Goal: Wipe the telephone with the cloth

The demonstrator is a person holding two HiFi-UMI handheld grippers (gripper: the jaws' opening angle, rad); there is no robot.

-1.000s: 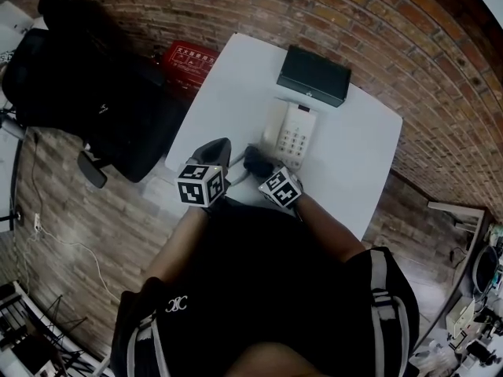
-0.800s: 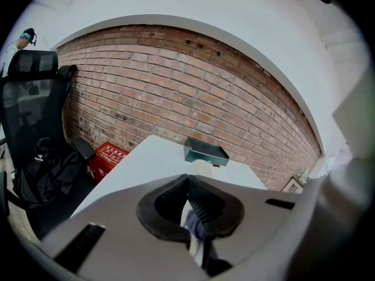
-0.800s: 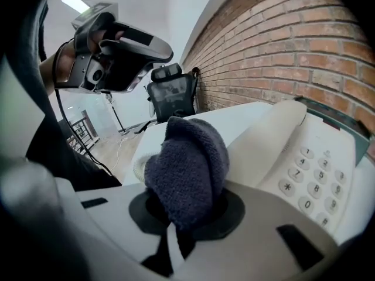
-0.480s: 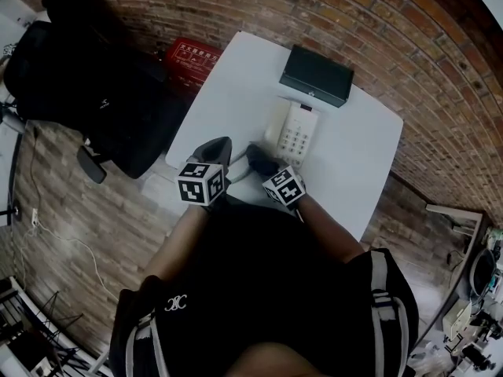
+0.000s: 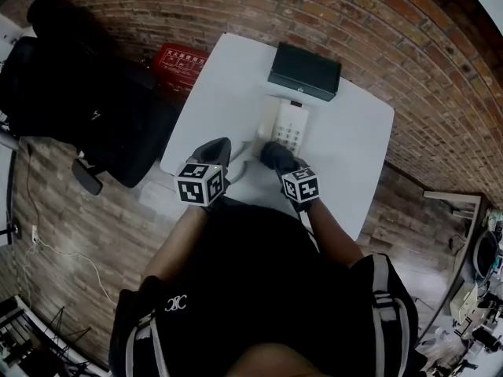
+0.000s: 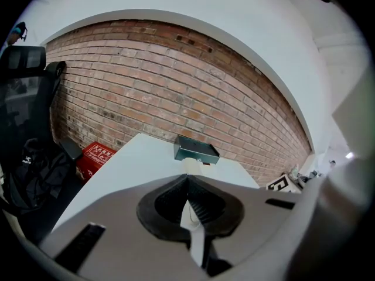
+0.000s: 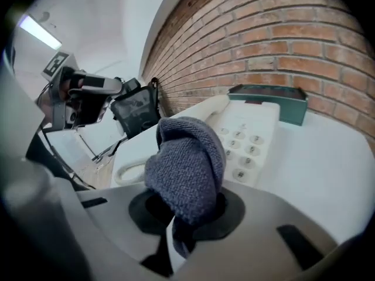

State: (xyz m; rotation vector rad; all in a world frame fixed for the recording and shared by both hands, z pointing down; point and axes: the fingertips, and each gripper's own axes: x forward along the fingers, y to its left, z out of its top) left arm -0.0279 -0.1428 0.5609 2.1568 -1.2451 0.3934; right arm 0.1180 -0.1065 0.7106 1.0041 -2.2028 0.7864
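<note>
Now the grey knitted cloth [image 7: 187,163], clamped in R gripper [image 7: 176,227] jaws, is brought forward to the white keypad telephone [image 5: 289,128]; wiping can begin. L gripper [image 6: 188,206] jaws are held together.

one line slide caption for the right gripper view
Right gripper, shut on a grey knitted cloth, poised in front of the white telephone.
</note>
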